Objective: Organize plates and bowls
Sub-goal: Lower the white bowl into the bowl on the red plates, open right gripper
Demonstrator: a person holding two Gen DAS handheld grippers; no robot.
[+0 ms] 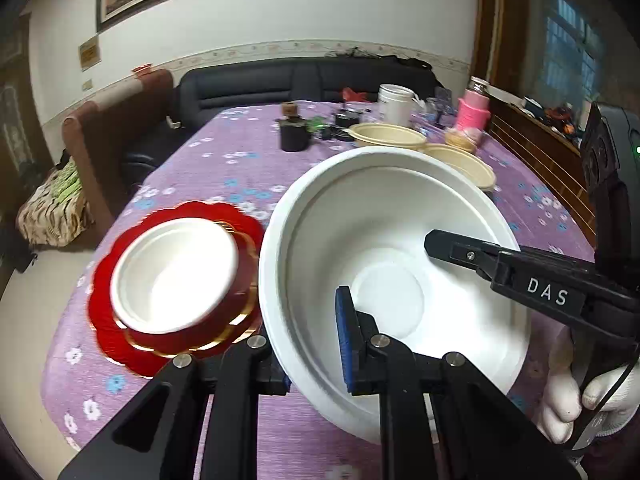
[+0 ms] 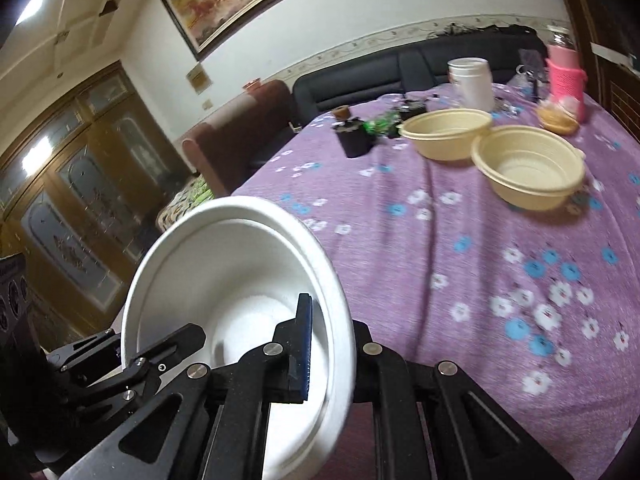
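A large white bowl (image 1: 392, 248) hangs tilted above the purple flowered tablecloth (image 1: 224, 168), held from both sides. My left gripper (image 1: 308, 356) is shut on its near left rim, blue pad inside the wall. My right gripper (image 2: 332, 344) is shut on the opposite rim of the same white bowl (image 2: 224, 264); one of its fingers (image 1: 460, 252) shows inside the bowl in the left wrist view. To the left, a smaller white bowl (image 1: 172, 272) sits in a red bowl on a red scalloped plate (image 1: 116, 344). Two beige bowls (image 2: 444, 132) (image 2: 528, 166) stand farther back.
At the table's far end stand a white tub (image 2: 472, 82), a pink bottle (image 2: 566, 76), a small black pot (image 2: 354, 138) and other clutter. A dark sofa (image 1: 304, 80) lies behind it. A white-gloved hand (image 1: 572, 400) holds the right gripper's handle. The table's left edge drops to the floor.
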